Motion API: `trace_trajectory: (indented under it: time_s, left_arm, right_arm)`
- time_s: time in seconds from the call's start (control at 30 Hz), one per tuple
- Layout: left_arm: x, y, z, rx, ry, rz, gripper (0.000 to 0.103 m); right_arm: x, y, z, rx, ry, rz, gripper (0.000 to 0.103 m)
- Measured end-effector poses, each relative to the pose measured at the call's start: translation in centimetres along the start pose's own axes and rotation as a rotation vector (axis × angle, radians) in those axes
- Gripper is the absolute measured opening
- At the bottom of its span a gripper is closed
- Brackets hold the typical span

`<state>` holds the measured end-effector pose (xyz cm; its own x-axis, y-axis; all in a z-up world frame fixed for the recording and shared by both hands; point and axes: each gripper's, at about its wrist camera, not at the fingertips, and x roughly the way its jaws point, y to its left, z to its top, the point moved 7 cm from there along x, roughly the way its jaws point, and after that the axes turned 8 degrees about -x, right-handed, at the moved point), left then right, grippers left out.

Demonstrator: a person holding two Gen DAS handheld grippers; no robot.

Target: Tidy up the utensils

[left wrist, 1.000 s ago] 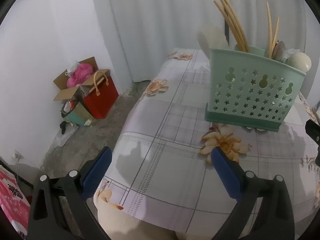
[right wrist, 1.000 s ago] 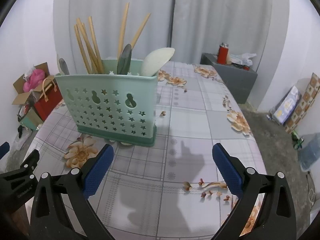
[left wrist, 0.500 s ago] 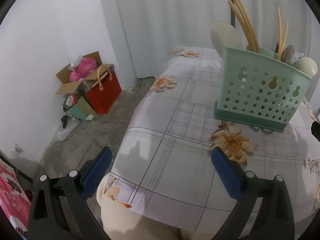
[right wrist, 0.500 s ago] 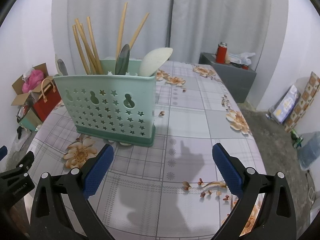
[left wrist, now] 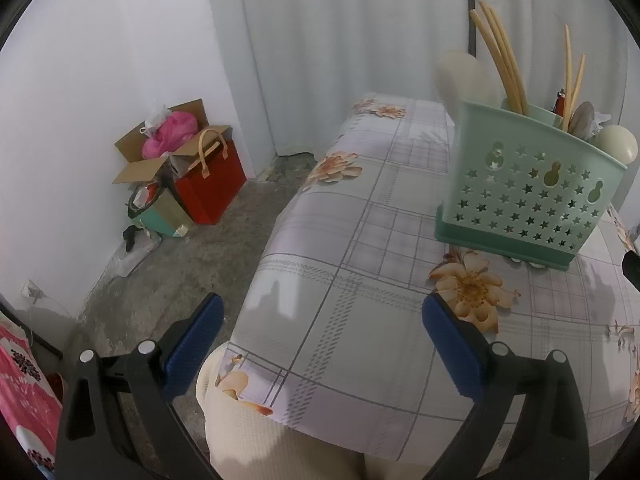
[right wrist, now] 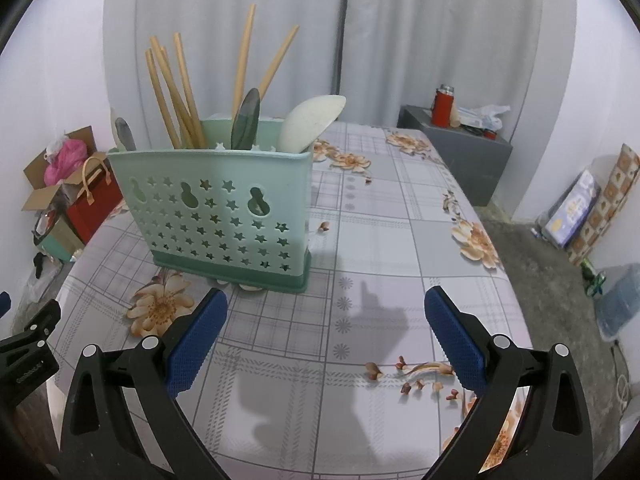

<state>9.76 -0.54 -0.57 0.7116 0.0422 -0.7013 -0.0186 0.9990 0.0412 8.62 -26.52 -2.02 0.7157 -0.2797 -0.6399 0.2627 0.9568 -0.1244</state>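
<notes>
A mint green utensil caddy [right wrist: 224, 216] with star holes stands on the table with a floral checked cloth [right wrist: 380, 240]. It holds several wooden chopsticks [right wrist: 176, 92], a dark spoon [right wrist: 245, 120] and a cream rice paddle [right wrist: 310, 120]. In the left wrist view the caddy [left wrist: 528, 200] is at the right. My right gripper [right wrist: 326, 336] is open and empty, in front of the caddy over the cloth. My left gripper [left wrist: 320, 344] is open and empty at the table's left front corner.
A red bag [left wrist: 212, 188] and cardboard box [left wrist: 160, 152] sit on the floor at the left. A grey cabinet [right wrist: 460, 152] with a red flask [right wrist: 442, 106] stands behind the table. Boxes [right wrist: 592, 200] lean on the right wall.
The left gripper has pulled back and left, so the caddy sits farther right in its view. The right gripper has barely moved. Both stay open and empty.
</notes>
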Motion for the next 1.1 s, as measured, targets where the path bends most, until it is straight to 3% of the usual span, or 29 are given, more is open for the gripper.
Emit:
trace_trajectory:
  time_s: [1.1]
  left_arm:
    - [-0.01,0.54,0.00,-0.011,0.004,0.004,0.097]
  right_arm:
    - [-0.44,-0.14,-0.31,0.004,-0.003,-0.008,0.095]
